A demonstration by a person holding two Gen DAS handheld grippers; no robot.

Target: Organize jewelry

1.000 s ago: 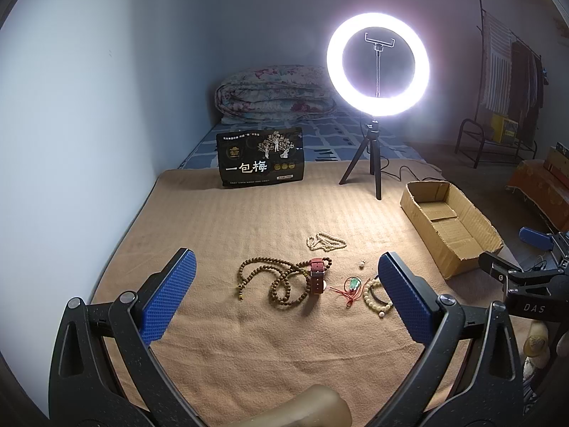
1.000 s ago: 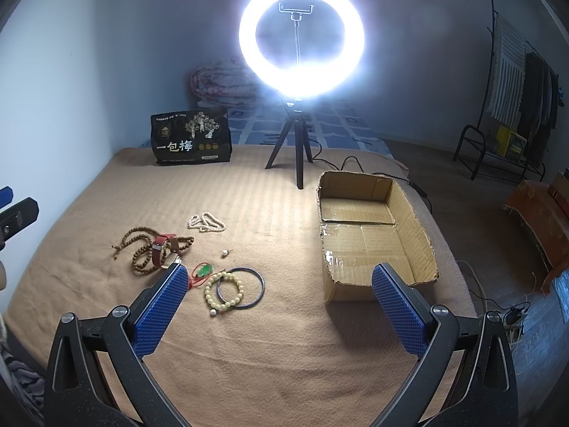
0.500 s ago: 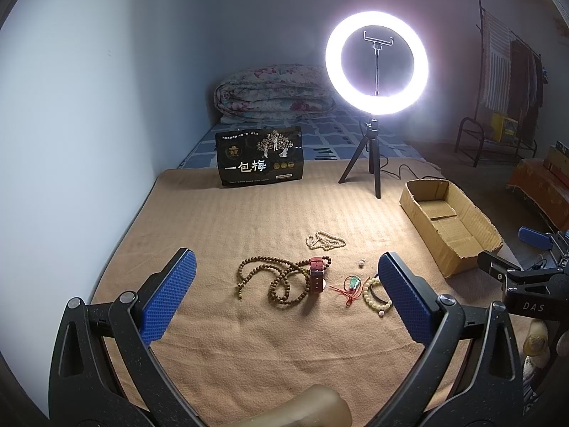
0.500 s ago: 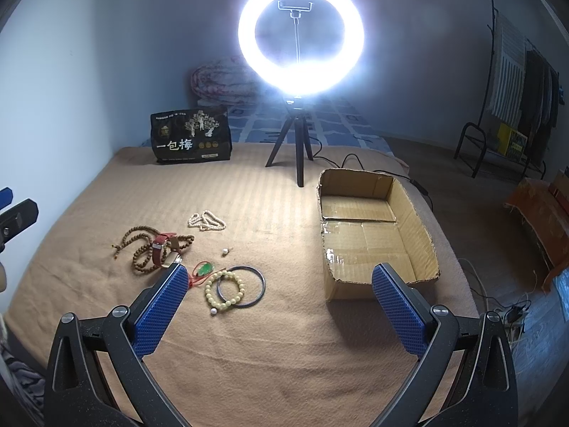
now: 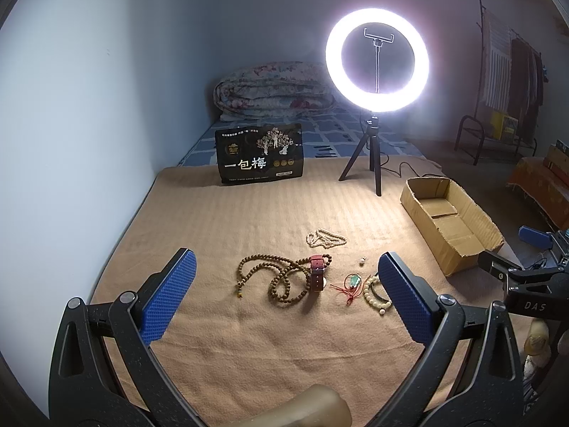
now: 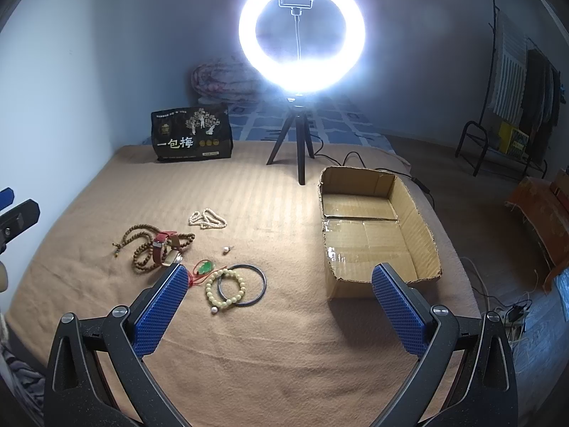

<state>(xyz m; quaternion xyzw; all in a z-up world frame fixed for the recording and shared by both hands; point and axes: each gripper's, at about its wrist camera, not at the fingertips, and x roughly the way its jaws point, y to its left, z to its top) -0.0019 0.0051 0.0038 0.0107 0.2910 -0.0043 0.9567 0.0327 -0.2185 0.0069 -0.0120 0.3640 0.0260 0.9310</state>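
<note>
Both the left tongs (image 5: 286, 286) and right tongs (image 6: 279, 297) hovered wide and empty above the bed's tan blanket (image 6: 249, 348), with wooden prayer beads (image 6: 142, 245) left of the cardboard box (image 6: 419, 227).

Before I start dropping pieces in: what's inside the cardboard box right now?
The cardboard box looks empty in the right wrist view: only bare flaps and shiny tape on its floor. The near corner sits behind the right gripper's finger, so that patch is hidden.

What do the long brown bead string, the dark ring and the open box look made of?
Long brown bead string: probably wood, matte round beads. Thin dark ring bangle: smooth, faintly glossy, maybe stone, glass or metal; unclear. Open brown box: corrugated cardboard, torn raw edges, shiny tape over the bottom seam.
</note>
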